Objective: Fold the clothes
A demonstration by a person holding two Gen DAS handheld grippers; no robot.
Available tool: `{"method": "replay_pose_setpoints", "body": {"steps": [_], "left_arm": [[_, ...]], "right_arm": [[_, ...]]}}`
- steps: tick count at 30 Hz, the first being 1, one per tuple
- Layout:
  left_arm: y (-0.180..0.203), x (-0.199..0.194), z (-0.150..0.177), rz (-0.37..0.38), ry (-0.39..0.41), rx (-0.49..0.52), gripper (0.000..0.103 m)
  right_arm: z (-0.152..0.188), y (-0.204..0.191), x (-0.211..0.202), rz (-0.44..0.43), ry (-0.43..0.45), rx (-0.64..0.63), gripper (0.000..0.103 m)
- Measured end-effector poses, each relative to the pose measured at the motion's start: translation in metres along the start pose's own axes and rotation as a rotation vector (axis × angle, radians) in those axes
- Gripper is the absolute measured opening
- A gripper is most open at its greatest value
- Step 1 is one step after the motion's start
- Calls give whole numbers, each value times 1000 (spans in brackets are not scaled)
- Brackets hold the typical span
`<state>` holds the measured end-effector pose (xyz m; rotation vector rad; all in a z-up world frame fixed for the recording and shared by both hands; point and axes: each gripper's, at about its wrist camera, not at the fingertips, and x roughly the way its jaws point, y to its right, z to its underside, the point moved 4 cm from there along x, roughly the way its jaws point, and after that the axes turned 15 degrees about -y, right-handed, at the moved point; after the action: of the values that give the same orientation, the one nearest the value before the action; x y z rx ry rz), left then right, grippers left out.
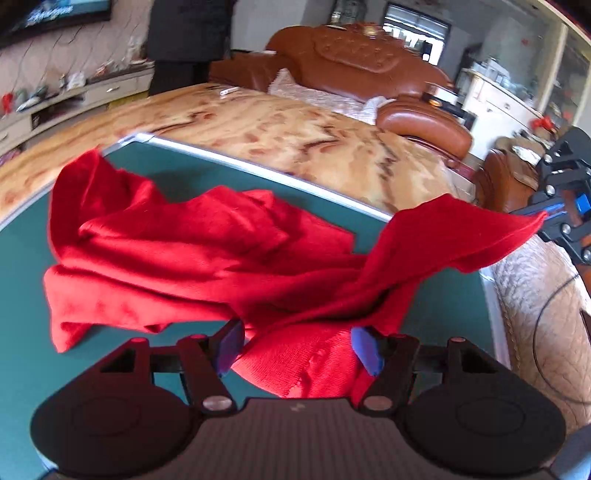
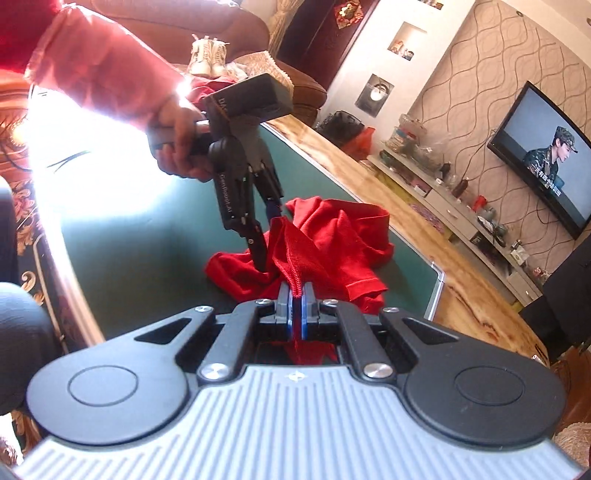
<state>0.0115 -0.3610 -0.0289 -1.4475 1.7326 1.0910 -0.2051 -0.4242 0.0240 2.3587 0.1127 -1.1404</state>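
Right wrist view: right gripper (image 2: 296, 295) clamps red garment (image 2: 332, 236); left gripper (image 1: 299, 347) gapes around it.

Right wrist view: pale lettering runs along the dark side of the left gripper (image 2: 271, 218), reading roughly "GenRobot.AI", and the grey block at its top, toward 12 o'clock, carries the partial letters "DAS". The television (image 2: 545, 158) at 2 o'clock shows a line of subtitles along its lower edge, too small to read. Left wrist view: the screen (image 1: 51, 16) at 11 o'clock carries blurred white characters, unreadable.
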Motion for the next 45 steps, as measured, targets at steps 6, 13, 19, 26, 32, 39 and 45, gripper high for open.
{"method": "replay_pose_setpoints", "body": {"steps": [6, 13, 19, 26, 32, 39, 45], "left_arm": [[20, -8, 4, 32, -4, 40, 7], [36, -20, 8, 36, 15, 4, 5], [41, -26, 9, 56, 38, -23, 5], [40, -28, 9, 109, 73, -12, 5], [18, -21, 16, 195, 45, -35, 5], [-3, -25, 10, 236, -15, -102, 5], [-6, -36, -5, 261, -51, -136, 5]], "right_arm": [[12, 24, 4, 20, -52, 120, 6], [20, 33, 33, 55, -123, 188, 46], [2, -15, 66, 218, -110, -47, 65], [-20, -36, 91, 245, -88, -2, 65], [-23, -24, 120, 283, -177, 52, 65], [-34, 2, 112, 206, -263, 130, 65], [-45, 26, 98, 127, -292, 204, 65]]}}
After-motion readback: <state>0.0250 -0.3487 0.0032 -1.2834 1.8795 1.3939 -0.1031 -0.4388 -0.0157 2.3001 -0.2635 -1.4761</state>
